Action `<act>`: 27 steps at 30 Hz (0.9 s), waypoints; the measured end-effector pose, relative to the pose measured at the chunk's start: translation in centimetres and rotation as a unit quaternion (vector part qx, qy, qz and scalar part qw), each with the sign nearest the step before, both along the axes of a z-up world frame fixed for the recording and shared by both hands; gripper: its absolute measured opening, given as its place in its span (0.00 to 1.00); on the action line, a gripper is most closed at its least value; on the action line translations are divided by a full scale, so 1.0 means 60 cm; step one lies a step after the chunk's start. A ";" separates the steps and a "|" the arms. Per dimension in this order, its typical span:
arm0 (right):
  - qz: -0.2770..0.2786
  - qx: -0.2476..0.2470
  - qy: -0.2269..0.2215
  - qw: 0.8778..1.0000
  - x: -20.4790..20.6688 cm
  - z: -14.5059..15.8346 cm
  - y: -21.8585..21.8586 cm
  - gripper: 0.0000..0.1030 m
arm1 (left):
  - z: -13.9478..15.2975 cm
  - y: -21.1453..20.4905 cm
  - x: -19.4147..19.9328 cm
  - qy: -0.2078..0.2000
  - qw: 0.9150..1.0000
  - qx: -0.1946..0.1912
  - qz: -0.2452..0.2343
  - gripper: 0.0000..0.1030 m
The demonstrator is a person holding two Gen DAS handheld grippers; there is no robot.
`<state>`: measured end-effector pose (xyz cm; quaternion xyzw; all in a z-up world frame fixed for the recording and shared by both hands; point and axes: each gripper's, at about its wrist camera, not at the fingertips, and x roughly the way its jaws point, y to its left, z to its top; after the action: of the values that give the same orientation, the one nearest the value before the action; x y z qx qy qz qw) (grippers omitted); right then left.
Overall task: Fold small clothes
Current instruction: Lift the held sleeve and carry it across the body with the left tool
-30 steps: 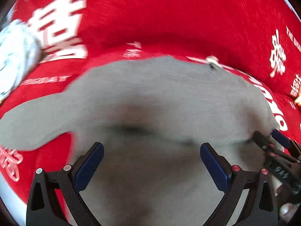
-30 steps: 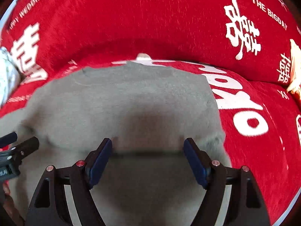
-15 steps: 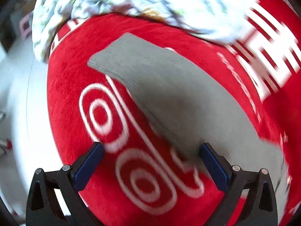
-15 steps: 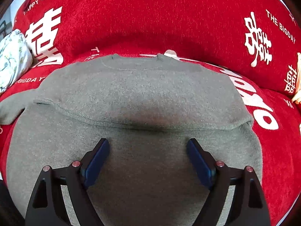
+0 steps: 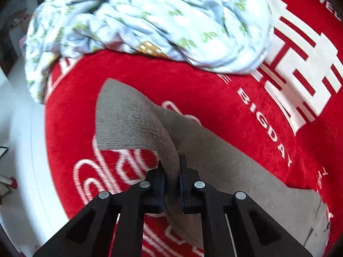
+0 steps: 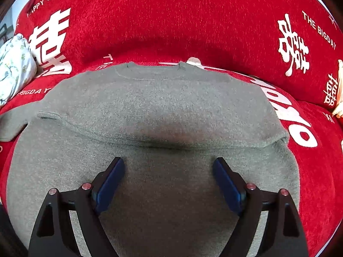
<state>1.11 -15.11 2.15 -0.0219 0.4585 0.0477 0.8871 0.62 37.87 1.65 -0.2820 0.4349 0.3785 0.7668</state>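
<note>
Red printed sofa cover (image 6: pixel 193 21) carries the grey sweater (image 6: pixel 167 107); left tool (image 5: pixel 171 171) clamps its sleeve (image 5: pixel 133 124), right tool (image 6: pixel 169 171) gapes apart, so a hasty pull could likely drag the body crooked.

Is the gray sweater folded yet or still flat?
Partly folded: the sweater has its bottom doubled up over its chest, one sleeve still out.
</note>
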 end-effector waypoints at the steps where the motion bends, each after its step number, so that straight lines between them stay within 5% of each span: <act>1: 0.000 0.001 0.000 1.000 0.000 0.000 0.000 0.85 | 0.008 -0.003 -0.001 0.004 1.000 0.016 0.001 0.11; 8: -0.001 0.002 0.000 1.000 0.001 0.000 0.000 0.85 | 0.059 -0.052 0.008 0.018 0.995 0.090 -0.028 0.11; 18: 0.000 0.009 0.004 1.000 0.002 -0.001 -0.003 0.91 | 0.122 -0.187 0.060 -0.018 0.988 0.033 -0.148 0.11; 27: 0.007 0.023 0.008 1.000 -0.002 0.003 -0.012 0.91 | 0.136 -0.357 0.086 -0.004 0.970 0.020 -0.243 0.11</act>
<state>0.97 -15.81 2.33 -0.0049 0.4640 0.0647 0.8834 5.79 16.44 9.78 -0.1536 0.4797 0.1885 0.8431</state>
